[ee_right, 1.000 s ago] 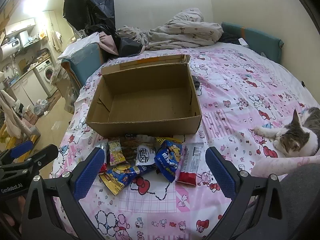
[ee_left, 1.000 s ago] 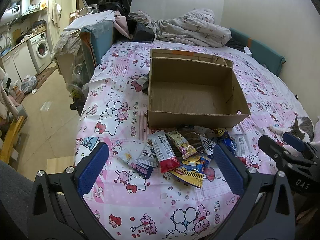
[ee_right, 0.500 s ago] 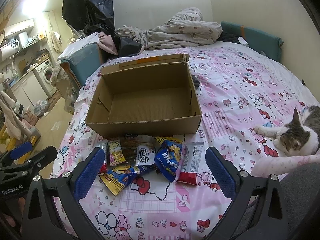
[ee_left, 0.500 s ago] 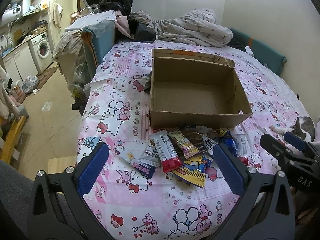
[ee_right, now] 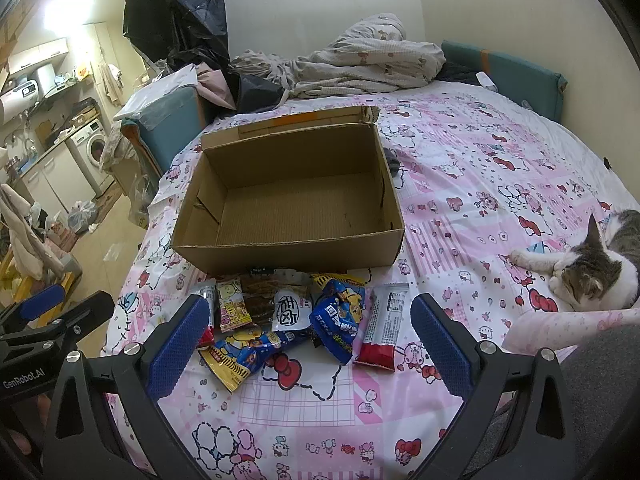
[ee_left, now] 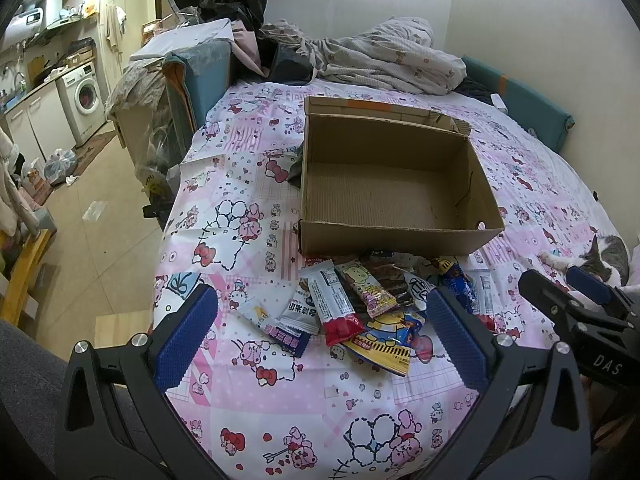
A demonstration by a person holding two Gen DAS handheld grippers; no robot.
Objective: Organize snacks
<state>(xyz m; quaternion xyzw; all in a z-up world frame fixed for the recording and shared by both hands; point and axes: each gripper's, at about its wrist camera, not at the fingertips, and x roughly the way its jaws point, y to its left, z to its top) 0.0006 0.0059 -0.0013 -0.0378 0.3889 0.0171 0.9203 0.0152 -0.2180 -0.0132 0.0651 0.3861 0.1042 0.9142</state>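
A bed with a pink cartoon-print sheet (ee_right: 460, 168) fills the room, and on it sits an open cardboard box (ee_right: 292, 204), nothing inside. A cat (ee_right: 596, 268) lies on the sheet well to the right of the box. Just in front of the box's near wall lies a loose heap of snack packets (ee_right: 296, 316), overlapping one another. The red-ended wafer bar (ee_right: 382, 330) lies at the right edge, almost clear of the rest. Both grippers, left gripper (ee_left: 320, 338) and right gripper (ee_right: 308, 346), hover above the heap with jaws spread wide, holding nothing. The packets look light, crinkly and slippery; I'd pinch the bar across its narrow middle, gently, since wafers crush.
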